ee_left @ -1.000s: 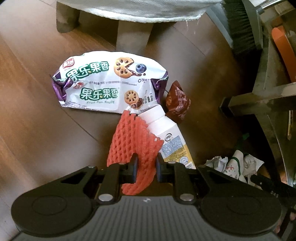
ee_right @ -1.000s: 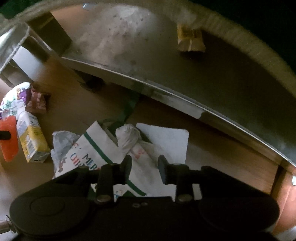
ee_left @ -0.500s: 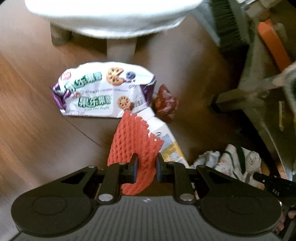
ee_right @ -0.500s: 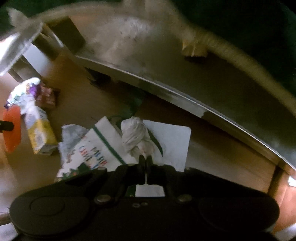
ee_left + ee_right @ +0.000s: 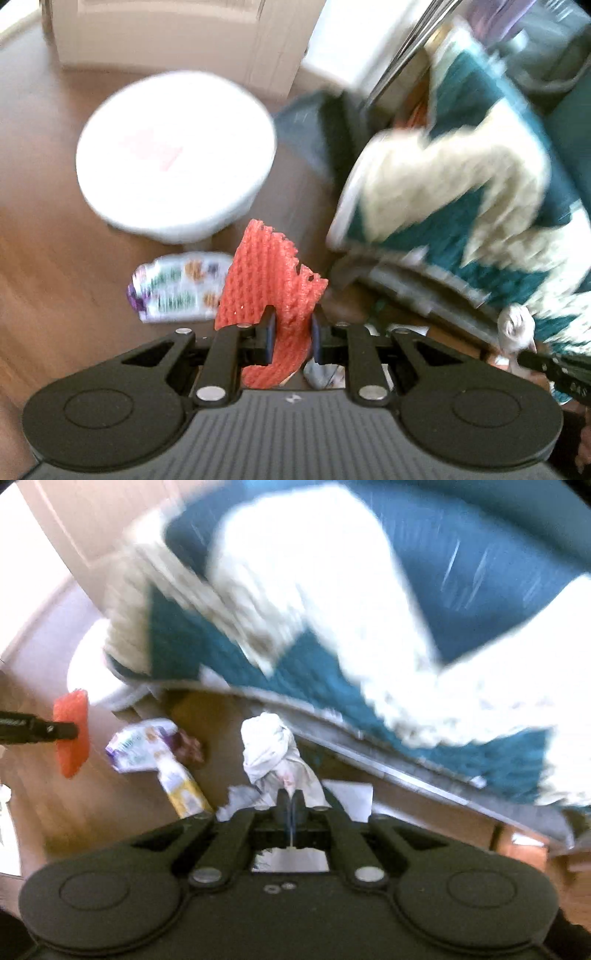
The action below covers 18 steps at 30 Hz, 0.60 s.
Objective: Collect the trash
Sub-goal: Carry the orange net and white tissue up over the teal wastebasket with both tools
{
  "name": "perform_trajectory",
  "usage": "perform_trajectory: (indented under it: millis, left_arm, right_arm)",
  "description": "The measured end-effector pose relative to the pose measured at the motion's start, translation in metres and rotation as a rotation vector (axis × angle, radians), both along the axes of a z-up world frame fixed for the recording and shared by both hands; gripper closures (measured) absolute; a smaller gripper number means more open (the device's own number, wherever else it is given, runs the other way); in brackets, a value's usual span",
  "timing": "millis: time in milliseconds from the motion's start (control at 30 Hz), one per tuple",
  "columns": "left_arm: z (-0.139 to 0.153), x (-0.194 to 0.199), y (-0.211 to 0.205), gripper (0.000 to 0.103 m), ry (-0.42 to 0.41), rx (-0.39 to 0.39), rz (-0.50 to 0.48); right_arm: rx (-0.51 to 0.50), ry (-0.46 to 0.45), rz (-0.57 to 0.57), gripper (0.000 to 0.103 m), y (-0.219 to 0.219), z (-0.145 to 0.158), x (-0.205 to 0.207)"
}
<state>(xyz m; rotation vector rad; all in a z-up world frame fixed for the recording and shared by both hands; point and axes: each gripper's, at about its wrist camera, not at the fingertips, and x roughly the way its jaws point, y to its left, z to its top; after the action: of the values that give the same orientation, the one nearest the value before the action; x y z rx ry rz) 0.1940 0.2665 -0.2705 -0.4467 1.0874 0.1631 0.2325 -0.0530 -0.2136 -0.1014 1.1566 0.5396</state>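
Left gripper [image 5: 290, 338] clamped on red foam net [image 5: 271, 280], held upright, mid-frame. Right gripper [image 5: 291, 805] pinched shut on white crumpled bag [image 5: 273, 753], lifted off floor [image 5: 110, 812]. Both loaded and raised, so probably bound for a bin, none clearly in view. Left behind on floor, lower left of right view: snack wrapper [image 5: 140, 744], carton [image 5: 183, 786], nearer left gripper.
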Motion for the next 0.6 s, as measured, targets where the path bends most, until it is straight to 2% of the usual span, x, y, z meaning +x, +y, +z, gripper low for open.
perform_trajectory:
  millis: [267,367,600]
  left_arm:
    - [0.141,-0.006,-0.029,0.085,-0.238,0.121,-0.092]
    - [0.184,-0.016,-0.051,0.085,-0.313,0.141,-0.12]
    - [0.259,-0.031,-0.106,0.085,-0.46,0.169,-0.199]
  right_arm:
    - [0.103,-0.177,-0.075,0.102,-0.037,0.114,-0.038]
    - [0.148,-0.231,-0.109,0.102,-0.054,0.15,-0.052]
    - [0.223,-0.37,-0.144,0.102,-0.095,0.23,-0.082]
